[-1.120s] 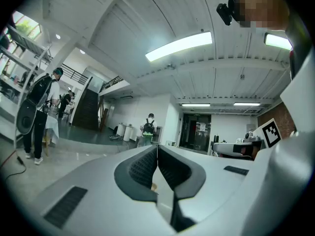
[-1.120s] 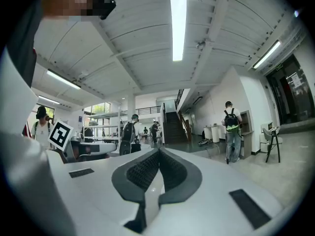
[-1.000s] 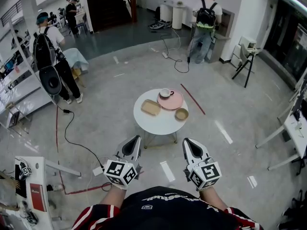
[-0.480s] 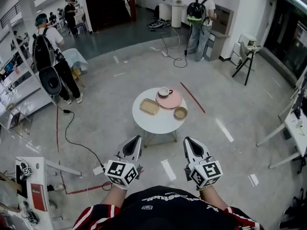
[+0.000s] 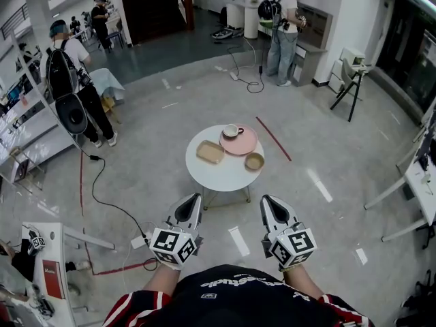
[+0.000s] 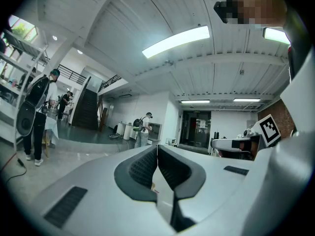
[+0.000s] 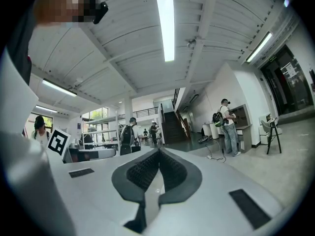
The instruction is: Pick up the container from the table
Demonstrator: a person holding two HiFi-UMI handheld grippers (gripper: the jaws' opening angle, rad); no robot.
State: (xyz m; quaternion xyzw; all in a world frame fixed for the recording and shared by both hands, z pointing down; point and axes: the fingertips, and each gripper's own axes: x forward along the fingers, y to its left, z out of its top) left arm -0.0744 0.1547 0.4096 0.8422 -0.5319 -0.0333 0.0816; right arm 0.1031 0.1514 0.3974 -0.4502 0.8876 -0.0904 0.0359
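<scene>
Container (image 5: 210,152) on table (image 5: 221,177) | left claw (image 5: 193,197) closed | right claw (image 5: 268,200) closed

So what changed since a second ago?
The person with the backpack at the back of the room stepped a little left in the head view and turned sideways. Nothing was grabbed or let go. The left gripper and right gripper stayed shut and empty, short of the table.
</scene>
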